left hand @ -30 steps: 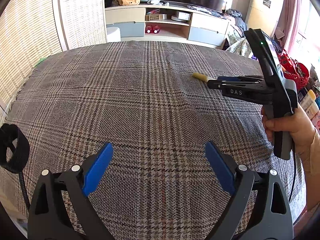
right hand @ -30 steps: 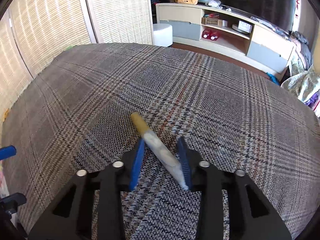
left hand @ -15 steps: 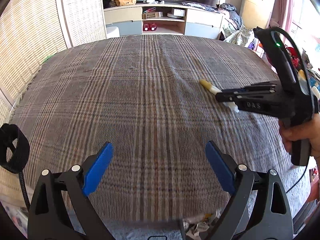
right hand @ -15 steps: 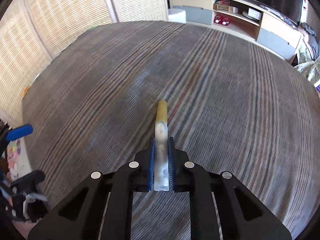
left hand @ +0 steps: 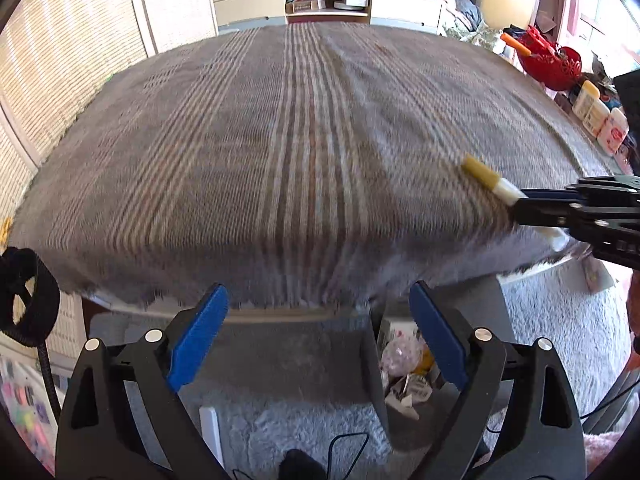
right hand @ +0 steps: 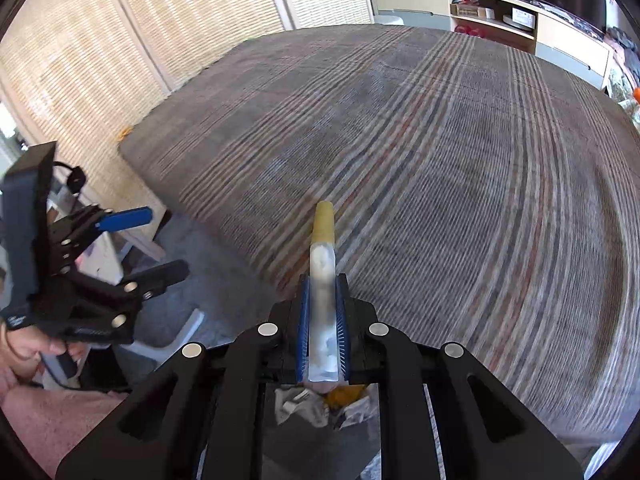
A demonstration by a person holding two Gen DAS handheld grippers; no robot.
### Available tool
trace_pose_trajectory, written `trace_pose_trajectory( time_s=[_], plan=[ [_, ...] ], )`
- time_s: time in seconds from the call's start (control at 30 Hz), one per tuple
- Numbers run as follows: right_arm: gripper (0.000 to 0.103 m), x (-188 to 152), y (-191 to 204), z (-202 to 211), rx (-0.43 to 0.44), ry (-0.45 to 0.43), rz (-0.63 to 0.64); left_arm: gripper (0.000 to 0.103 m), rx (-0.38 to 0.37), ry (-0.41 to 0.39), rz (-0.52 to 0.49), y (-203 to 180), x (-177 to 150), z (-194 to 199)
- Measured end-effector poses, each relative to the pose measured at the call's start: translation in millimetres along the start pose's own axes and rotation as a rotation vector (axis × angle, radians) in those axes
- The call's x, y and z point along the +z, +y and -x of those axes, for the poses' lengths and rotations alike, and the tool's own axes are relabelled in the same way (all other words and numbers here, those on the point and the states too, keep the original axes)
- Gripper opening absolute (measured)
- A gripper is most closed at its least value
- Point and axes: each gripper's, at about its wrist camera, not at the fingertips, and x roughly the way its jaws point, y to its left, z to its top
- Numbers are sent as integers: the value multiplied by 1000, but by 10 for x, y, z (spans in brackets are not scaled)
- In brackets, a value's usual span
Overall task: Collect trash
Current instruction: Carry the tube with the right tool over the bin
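Right wrist view: right gripper (right hand: 322,320) clamped on clear tube with yellow cap (right hand: 322,280), blue pads (right hand: 303,332) pressed against both sides, cap end sticking out toward 12 o'clock over near edge of plaid-covered bed (right hand: 440,160). Directly below the jaws at 6 o'clock, crumpled paper and wrappers in trash bin (right hand: 320,404). At 9 o'clock, left gripper (right hand: 132,240) held in a hand (right hand: 36,348), jaws spread wide with nothing between them. Left wrist view: left gripper (left hand: 318,336) spread open and empty, pointing down past bed edge (left hand: 280,160) toward grey fluffy rug (left hand: 560,320); trash bin (left hand: 404,376) with crumpled scraps at 5 o'clock, partly behind the right-hand finger (left hand: 436,336). Right gripper (left hand: 520,210) reaching in from 3 o'clock, tube (left hand: 486,178) gripped crosswise, yellow cap aimed toward 10 o'clock above bed corner. Red basket (left hand: 548,66) and lotion bottles (left hand: 596,114) at 2 o'clock beyond the bed. Motion blur over most fabric.
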Motion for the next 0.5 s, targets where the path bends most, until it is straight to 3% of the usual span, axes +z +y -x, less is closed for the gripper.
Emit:
trace_pose_trajectory(
  time_s=[0.2,0.5],
  plan=[
    [14,-432,254,-159,47,59,51,85,14,42,31,168,-368,-112],
    [14,-827,500,-712,67,141,159,82,-10,134,104,419,-1002,-785]
  ],
)
